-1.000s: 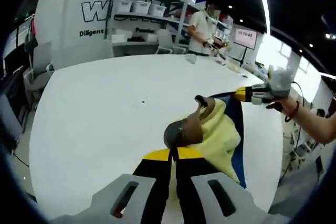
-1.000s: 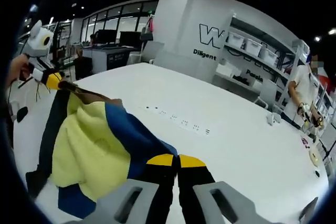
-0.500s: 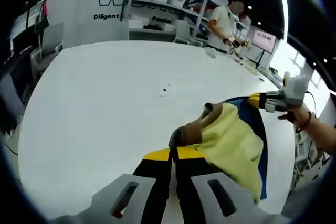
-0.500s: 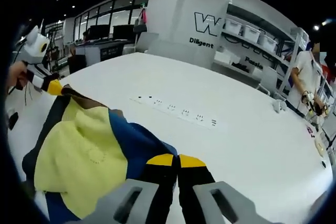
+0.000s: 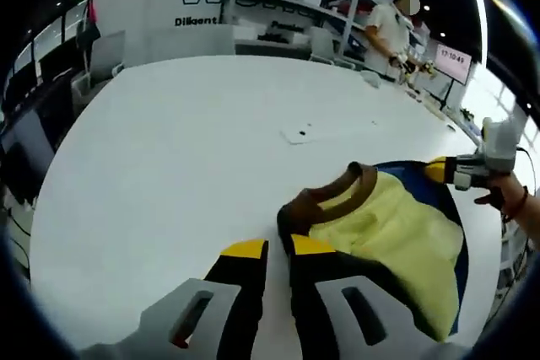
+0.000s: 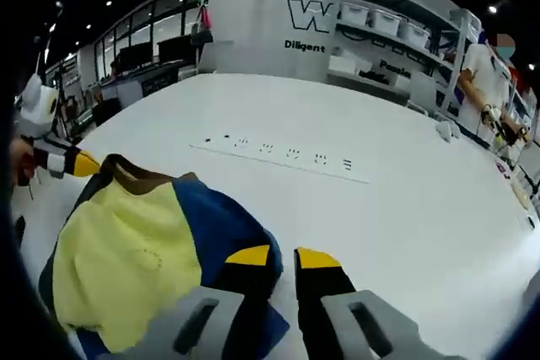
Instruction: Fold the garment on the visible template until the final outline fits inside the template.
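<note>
1. On the white table (image 6: pixel 405 200) lies the garment (image 6: pixel 143 250), yellow panel up, blue beneath, brown collar (image 5: pixel 333 196) toward the far edge.
2. At the collar, the left gripper (image 5: pixel 268 249) pinches the cloth, jaws nearly together, likely to steer the fold.
3. Opposite the collar, the right gripper (image 6: pixel 283 257) stands slightly spread at the blue hem; whether it holds cloth, I cannot tell.

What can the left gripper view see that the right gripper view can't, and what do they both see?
Left gripper view alone: a monitor lit up in the background, and the brown collar curling up just beyond its jaws.

Right gripper view alone: a row of small dark marks printed across the white table.

Both: the yellow and blue garment lying on the table, the shelves with bins, a person in white, and the other gripper at the garment's far end.
</note>
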Demonstrator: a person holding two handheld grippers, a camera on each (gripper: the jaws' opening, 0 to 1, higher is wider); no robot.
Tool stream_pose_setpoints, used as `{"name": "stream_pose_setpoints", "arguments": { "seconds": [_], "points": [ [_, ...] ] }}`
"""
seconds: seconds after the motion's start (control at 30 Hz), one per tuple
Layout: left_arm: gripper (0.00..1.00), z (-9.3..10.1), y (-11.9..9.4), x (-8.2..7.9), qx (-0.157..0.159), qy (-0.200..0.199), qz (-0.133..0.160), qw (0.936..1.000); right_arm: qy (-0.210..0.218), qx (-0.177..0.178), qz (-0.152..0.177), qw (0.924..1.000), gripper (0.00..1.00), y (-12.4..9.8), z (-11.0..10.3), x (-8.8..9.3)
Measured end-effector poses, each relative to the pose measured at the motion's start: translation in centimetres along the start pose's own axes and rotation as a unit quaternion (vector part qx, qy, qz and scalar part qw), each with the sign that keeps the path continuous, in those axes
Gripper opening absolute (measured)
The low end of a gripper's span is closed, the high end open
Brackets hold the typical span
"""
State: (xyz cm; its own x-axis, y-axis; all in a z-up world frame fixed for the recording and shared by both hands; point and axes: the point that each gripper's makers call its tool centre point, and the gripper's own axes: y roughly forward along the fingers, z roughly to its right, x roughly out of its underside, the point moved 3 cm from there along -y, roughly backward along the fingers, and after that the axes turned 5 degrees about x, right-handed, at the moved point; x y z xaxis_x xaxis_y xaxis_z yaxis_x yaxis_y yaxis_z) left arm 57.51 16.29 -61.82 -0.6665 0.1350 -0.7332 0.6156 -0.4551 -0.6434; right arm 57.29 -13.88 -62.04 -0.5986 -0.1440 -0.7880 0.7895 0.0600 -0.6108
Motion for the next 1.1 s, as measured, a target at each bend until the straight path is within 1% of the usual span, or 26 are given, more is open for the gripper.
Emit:
{"name": "stream_pose_setpoints", "arguments": {
  "seconds": [0.03, 0.1, 0.13, 0.17, 0.23, 0.3, 0.37, 0.4, 0.43, 0.5, 0.57, 0.63, 0.7, 0.73, 0.83, 0.9, 0.93, 1.0, 1.03, 1.1],
  "points": [
    [0.13, 0.1, -0.7, 0.3, -0.003, -0.002, 0.000, 1.0000, 0.021, 0.004, 0.011, 0.9997, 0.22, -0.5, 0.2, -0.1],
    [0.21, 0.6, -1.4, 0.7, 0.006, -0.012, 0.008, 0.9999, 0.026, -0.001, 0.012, 0.9996, 0.29, -1.2, 0.3, 0.2],
    [0.25, 1.2, -1.8, 1.2, 0.015, -0.019, 0.008, 0.9997, 0.032, -0.002, 0.012, 0.9994, 0.31, -1.7, 0.2, 0.5],
    [0.27, 1.8, -2.4, 2.0, 0.025, -0.031, 0.003, 0.9992, 0.033, -0.006, 0.012, 0.9994, 0.33, -2.1, 0.1, 0.7],
    [0.31, 2.4, -2.9, 2.8, 0.026, -0.034, 0.002, 0.9991, 0.047, -0.010, 0.011, 0.9988, 0.39, -2.9, -0.3, 1.2],
    [0.33, 3.2, -3.4, 3.9, 0.033, -0.040, -0.001, 0.9986, 0.067, -0.006, 0.001, 0.9977, 0.44, -3.8, -0.5, 2.2],
    [0.33, 4.1, -3.9, 4.6, 0.039, -0.030, 0.005, 0.9988, 0.075, -0.013, 0.001, 0.9971, 0.45, -4.6, -1.1, 2.8],
    [0.34, 4.3, -4.0, 4.9, 0.038, -0.032, 0.006, 0.9987, 0.074, -0.014, 0.000, 0.9972, 0.46, -4.8, -1.3, 3.0],
    [0.35, 4.6, -4.2, 5.4, 0.041, -0.035, -0.001, 0.9985, 0.070, -0.017, 0.000, 0.9974, 0.45, -5.3, -1.8, 3.3],
    [0.37, 5.0, -4.5, 6.0, 0.042, -0.040, -0.005, 0.9983, 0.068, -0.017, 0.002, 0.9975, 0.41, -6.1, -2.3, 3.7],
    [0.36, 5.9, -4.9, 6.7, 0.055, -0.048, -0.003, 0.9973, 0.066, -0.026, -0.003, 0.9975, 0.42, -6.9, -3.4, 4.4],
    [0.36, 6.2, -5.0, 7.2, 0.055, -0.050, -0.005, 0.9972, 0.063, -0.035, -0.009, 0.9973, 0.45, -7.4, -4.3, 5.1],
    [0.36, 6.5, -5.0, 7.8, 0.054, -0.050, -0.005, 0.9973, 0.065, -0.033, -0.016, 0.9972, 0.47, -7.9, -5.0, 6.0],
    [0.36, 6.6, -4.9, 8.0, 0.052, -0.049, -0.003, 0.9975, 0.069, -0.038, -0.022, 0.9967, 0.48, -8.1, -5.6, 6.5],
    [0.35, 7.0, -4.9, 8.6, 0.060, -0.045, -0.003, 0.9972, 0.068, -0.037, -0.026, 0.9966, 0.49, -8.8, -6.5, 7.4],
    [0.34, 7.1, -4.8, 9.0, 0.059, -0.026, -0.006, 0.9979, 0.060, -0.026, -0.028, 0.9975, 0.48, -9.1, -6.7, 8.0],
    [0.34, 7.3, -4.8, 9.3, 0.057, -0.026, -0.008, 0.9980, 0.068, -0.024, -0.031, 0.9969, 0.49, -9.3, -6.9, 8.4],
    [0.30, 7.4, -4.9, 9.5, 0.057, -0.026, -0.006, 0.9980, 0.076, -0.021, -0.033, 0.9964, 0.49, -9.6, -7.1, 8.7],
    [0.26, 7.4, -4.9, 9.7, 0.057, -0.030, -0.007, 0.9979, 0.076, -0.015, -0.037, 0.9963, 0.48, -9.7, -7.2, 9.1],
    [0.18, 7.7, -5.0, 9.9, 0.056, -0.023, -0.008, 0.9981, 0.081, -0.005, -0.040, 0.9959, 0.41, -9.7, -7.2, 9.6]
  ]
}}
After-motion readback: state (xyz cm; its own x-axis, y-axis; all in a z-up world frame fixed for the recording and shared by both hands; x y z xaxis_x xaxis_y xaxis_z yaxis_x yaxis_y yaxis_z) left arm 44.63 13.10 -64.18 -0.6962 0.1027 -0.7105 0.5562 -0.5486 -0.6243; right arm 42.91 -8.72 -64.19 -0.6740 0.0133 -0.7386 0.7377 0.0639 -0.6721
